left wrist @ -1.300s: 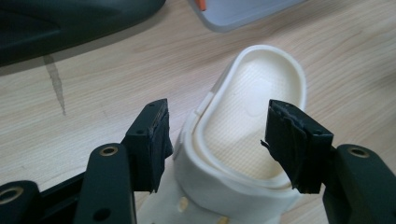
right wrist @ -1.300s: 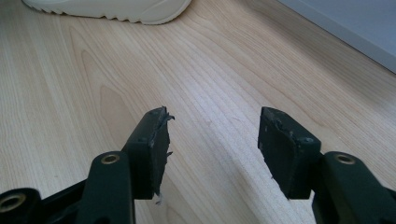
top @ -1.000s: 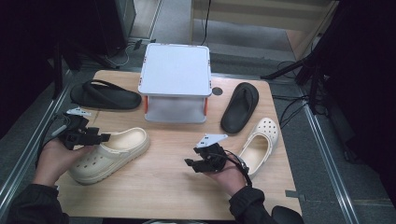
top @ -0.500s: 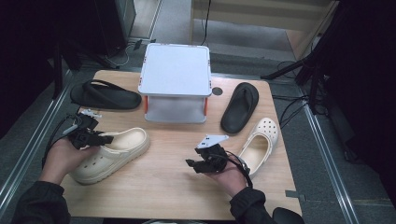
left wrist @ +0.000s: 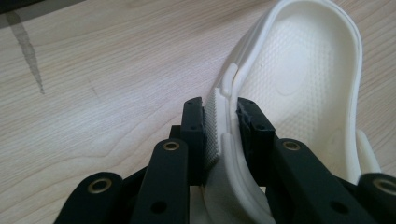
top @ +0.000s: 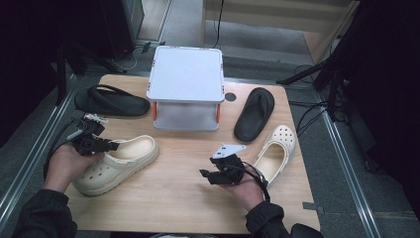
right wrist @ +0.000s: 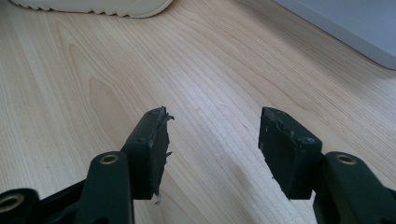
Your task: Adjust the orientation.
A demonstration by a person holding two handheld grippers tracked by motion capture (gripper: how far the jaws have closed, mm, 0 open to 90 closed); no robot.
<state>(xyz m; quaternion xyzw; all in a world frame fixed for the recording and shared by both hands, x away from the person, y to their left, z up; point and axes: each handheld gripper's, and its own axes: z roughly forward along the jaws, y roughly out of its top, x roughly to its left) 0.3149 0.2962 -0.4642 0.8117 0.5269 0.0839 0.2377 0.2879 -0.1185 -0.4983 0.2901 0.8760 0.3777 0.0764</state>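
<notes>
A cream clog (top: 124, 161) lies on its sole at the left front of the wooden table (top: 173, 198). My left gripper (top: 110, 145) reaches it from the left, and its jaws have just been closing. In the left gripper view the clog's (left wrist: 299, 79) side wall stands between the two pads, which press on it from outside and inside; the left gripper (left wrist: 222, 108) is shut on that wall. My right gripper (top: 208, 176) hovers over bare wood at the front middle, open with nothing between its fingers (right wrist: 212, 126).
A white clog (top: 275, 151) lies right of my right hand, with a black flip-flop (top: 255, 114) behind it. Another black sandal (top: 111, 101) is at the back left. A white two-level stand (top: 187, 79) occupies the back middle. The cream clog's sole (right wrist: 93, 5) edges the right gripper view.
My left gripper has come down and forward onto the cream clog's side wall, and its jaws have narrowed around it. The right hand has stayed where it was.
</notes>
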